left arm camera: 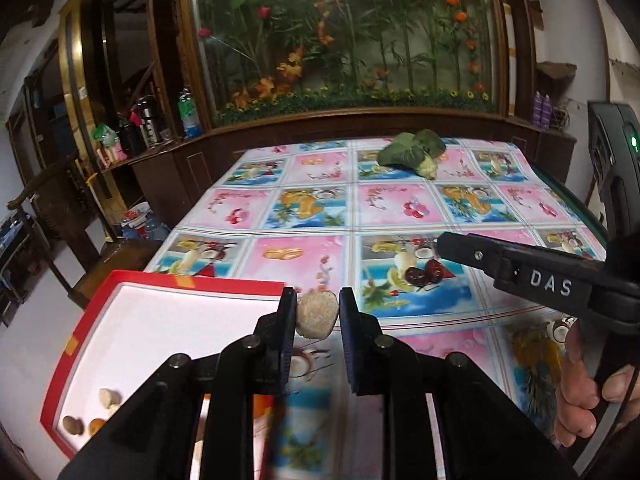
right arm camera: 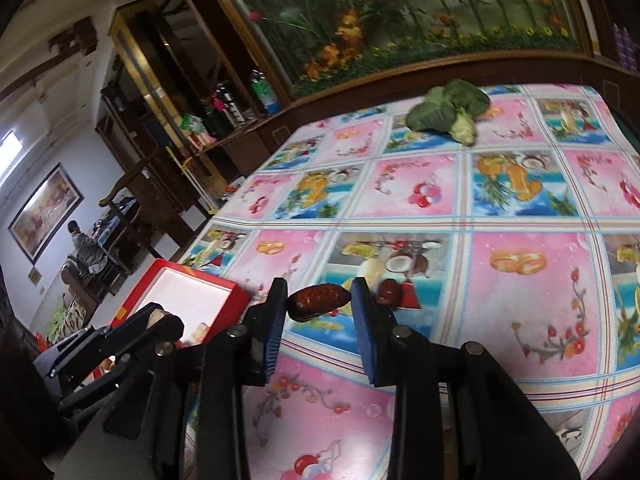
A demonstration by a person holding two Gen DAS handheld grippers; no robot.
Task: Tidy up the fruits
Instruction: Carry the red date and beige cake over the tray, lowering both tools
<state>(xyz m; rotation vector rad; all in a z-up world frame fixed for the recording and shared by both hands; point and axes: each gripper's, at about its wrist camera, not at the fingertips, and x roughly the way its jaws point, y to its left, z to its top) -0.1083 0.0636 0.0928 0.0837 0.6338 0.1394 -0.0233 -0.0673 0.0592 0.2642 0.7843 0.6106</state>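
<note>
My left gripper (left arm camera: 318, 312) is shut on a pale beige lumpy fruit (left arm camera: 317, 314), held just right of the red box (left arm camera: 192, 280) with a white inside. The box holds a few small fruits (left arm camera: 108, 398) at its near left. My right gripper (right arm camera: 319, 302) has its jaws around a dark red date (right arm camera: 318, 300) that lies on the tablecloth; whether the pads touch it is unclear. A second date (right arm camera: 388, 291) lies just right of it. Both dates show in the left wrist view (left arm camera: 424, 273), below the right gripper's fingers (left arm camera: 472, 248).
A green broccoli (left arm camera: 412, 151) lies at the far side of the table, and also shows in the right wrist view (right arm camera: 448, 110). The patterned tablecloth (right arm camera: 520, 220) covers the table. A wooden cabinet with a flower display stands behind. The left gripper (right arm camera: 160, 320) appears by the red box (right arm camera: 188, 294).
</note>
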